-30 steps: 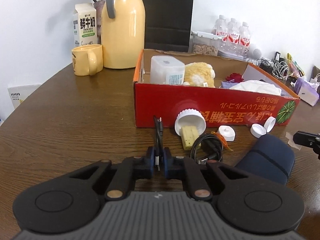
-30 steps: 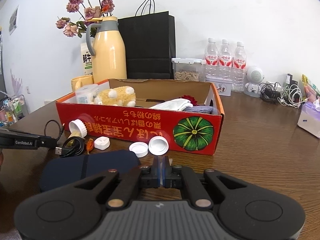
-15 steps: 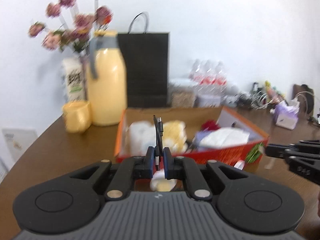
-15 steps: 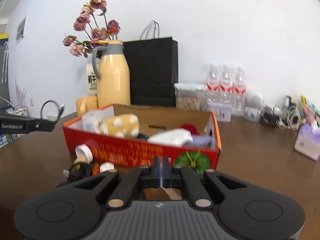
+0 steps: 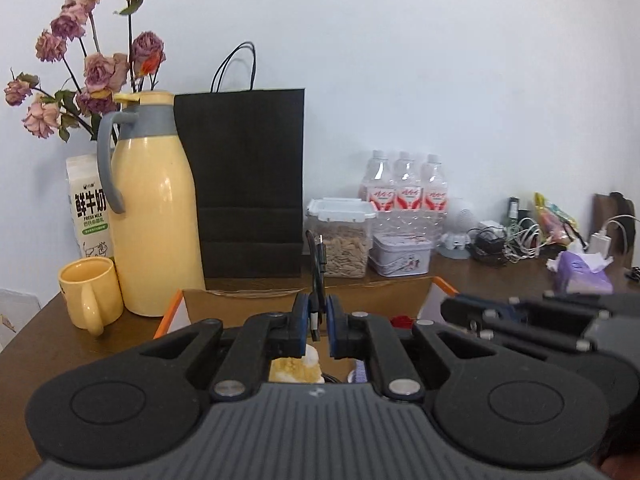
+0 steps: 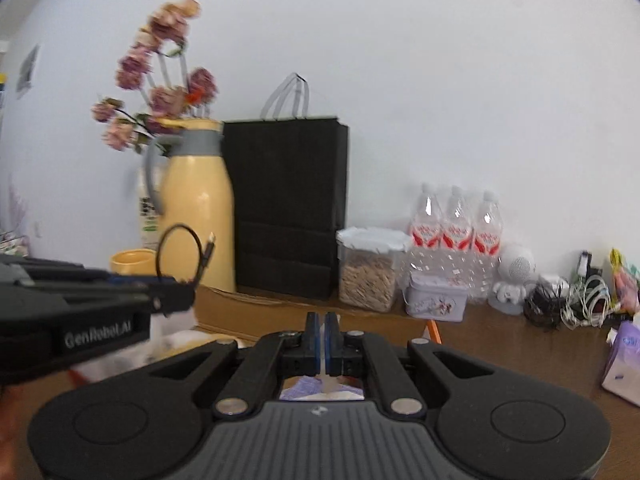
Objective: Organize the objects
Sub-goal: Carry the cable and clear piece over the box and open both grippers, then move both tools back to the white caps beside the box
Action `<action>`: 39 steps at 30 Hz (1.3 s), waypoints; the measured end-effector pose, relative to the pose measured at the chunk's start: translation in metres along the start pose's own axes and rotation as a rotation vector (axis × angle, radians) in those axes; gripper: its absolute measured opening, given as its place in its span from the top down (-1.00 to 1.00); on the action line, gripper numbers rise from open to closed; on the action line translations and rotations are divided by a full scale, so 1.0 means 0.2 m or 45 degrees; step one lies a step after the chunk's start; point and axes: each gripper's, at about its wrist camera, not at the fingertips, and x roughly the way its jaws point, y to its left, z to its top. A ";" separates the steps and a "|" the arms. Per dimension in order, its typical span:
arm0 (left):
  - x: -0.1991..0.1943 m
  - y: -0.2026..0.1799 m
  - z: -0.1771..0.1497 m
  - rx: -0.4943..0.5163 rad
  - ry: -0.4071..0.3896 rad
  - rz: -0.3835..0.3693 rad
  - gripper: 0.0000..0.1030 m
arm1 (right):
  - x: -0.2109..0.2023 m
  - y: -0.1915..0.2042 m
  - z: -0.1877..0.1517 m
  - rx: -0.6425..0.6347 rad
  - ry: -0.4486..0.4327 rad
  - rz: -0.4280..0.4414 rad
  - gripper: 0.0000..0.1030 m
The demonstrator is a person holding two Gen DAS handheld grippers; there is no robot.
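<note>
Left tongs (image 5: 318, 322) clamped on black cable (image 5: 319, 264); right tongs (image 6: 321, 334) together; box (image 5: 240, 302) holds plush (image 5: 294, 368).

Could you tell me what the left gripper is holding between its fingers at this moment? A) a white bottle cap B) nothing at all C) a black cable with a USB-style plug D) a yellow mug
C: the left gripper is shut on a thin black cable, whose looped end and plug also show in the right wrist view, sticking up from that gripper's tip.
</note>
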 end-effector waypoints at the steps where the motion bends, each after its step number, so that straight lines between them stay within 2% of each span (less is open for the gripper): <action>1: 0.01 0.00 -0.01 0.004 0.004 0.003 0.81 | 0.02 -0.01 -0.03 0.009 0.010 -0.003 0.97; 8: 0.05 0.01 -0.04 0.019 0.029 0.024 0.79 | 0.08 -0.09 -0.10 0.069 0.090 0.031 0.96; 10: 0.04 0.02 -0.04 0.014 0.017 0.033 0.73 | 0.08 -0.09 -0.11 0.060 0.124 0.041 0.86; 12: 0.02 0.04 -0.04 0.017 0.002 0.040 0.49 | 0.07 -0.08 -0.13 0.057 0.158 0.043 0.81; 14: -0.01 0.05 -0.03 0.008 -0.027 0.062 0.00 | 0.06 -0.09 -0.13 0.063 0.164 0.039 0.74; 15: -0.03 0.06 -0.03 0.006 -0.037 0.070 -0.11 | 0.05 -0.10 -0.12 0.068 0.158 0.035 0.48; 16: -0.04 0.06 -0.03 0.003 -0.046 0.076 -0.41 | 0.04 -0.10 -0.12 0.071 0.150 0.025 0.05; 17: -0.05 0.07 -0.03 -0.002 -0.058 0.082 -0.85 | 0.04 -0.10 -0.12 0.071 0.144 0.013 -0.21; 18: -0.07 0.07 -0.03 -0.010 -0.084 0.094 -1.00 | 0.03 -0.10 -0.11 0.068 0.138 0.011 -0.65; 19: -0.08 0.07 -0.03 -0.015 -0.116 0.111 -1.00 | 0.03 -0.10 -0.11 0.069 0.129 0.016 -0.90; 21: -0.10 0.07 -0.02 -0.007 -0.133 0.116 -1.00 | 0.02 -0.10 -0.10 0.077 0.115 0.015 -1.00; 31: -0.15 0.06 -0.02 -0.012 -0.155 0.104 -1.00 | -0.02 -0.12 -0.09 0.103 0.093 -0.001 -1.00; 39: -0.30 0.11 -0.02 -0.025 -0.155 0.093 -1.00 | -0.19 -0.06 -0.06 0.051 0.036 0.003 -1.00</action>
